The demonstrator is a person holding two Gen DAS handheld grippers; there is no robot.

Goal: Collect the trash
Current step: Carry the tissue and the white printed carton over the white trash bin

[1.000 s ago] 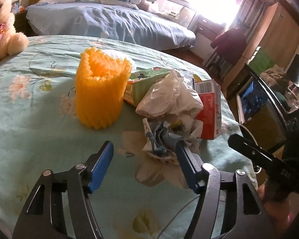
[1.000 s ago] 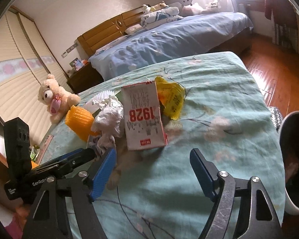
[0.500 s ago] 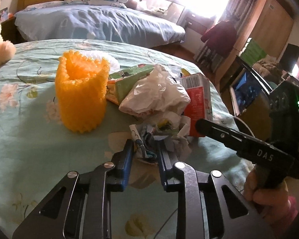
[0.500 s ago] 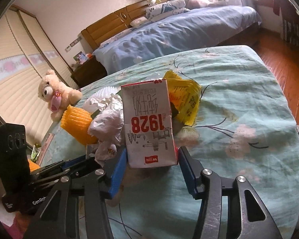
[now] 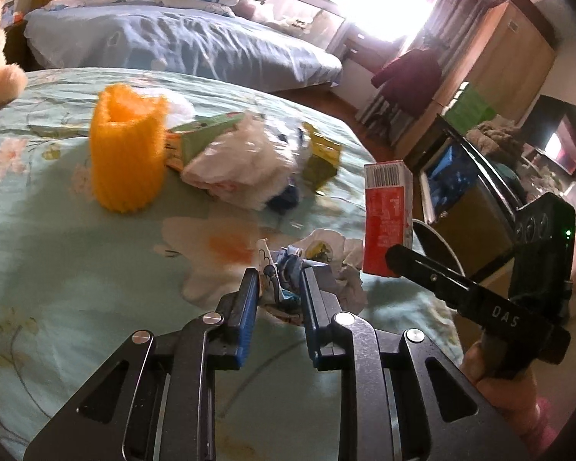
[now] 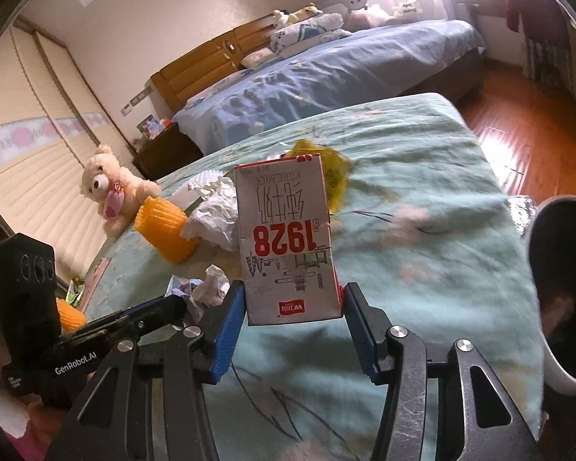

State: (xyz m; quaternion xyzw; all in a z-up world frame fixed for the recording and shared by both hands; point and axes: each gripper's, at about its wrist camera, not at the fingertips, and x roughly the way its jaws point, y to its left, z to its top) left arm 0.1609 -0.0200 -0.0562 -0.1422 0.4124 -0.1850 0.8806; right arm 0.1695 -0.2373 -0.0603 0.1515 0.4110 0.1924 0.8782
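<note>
My left gripper [image 5: 278,280] is shut on a crumpled printed paper wad [image 5: 288,265], lifted just off the floral bedspread [image 5: 57,253]. My right gripper [image 6: 293,299] is shut on an upside-down red and white "1928" milk carton [image 6: 288,242], which also shows in the left wrist view [image 5: 388,219]. Left on the bed are an orange foam net sleeve [image 5: 126,150], a crumpled white plastic bag [image 5: 245,165], a green carton [image 5: 203,134] and a yellow wrapper [image 5: 320,157].
A dark-lined bin with a white rim [image 6: 564,284] stands at the right beside the bed. A teddy bear [image 6: 107,192] sits at the bed's far left. A second bed with a blue cover [image 5: 180,42] is behind. Wood floor [image 6: 526,115] lies to the right.
Both grippers closed: the left on the paper wad, the right on the milk carton. Both have pulled their items back from the pile toward the bed's edge.
</note>
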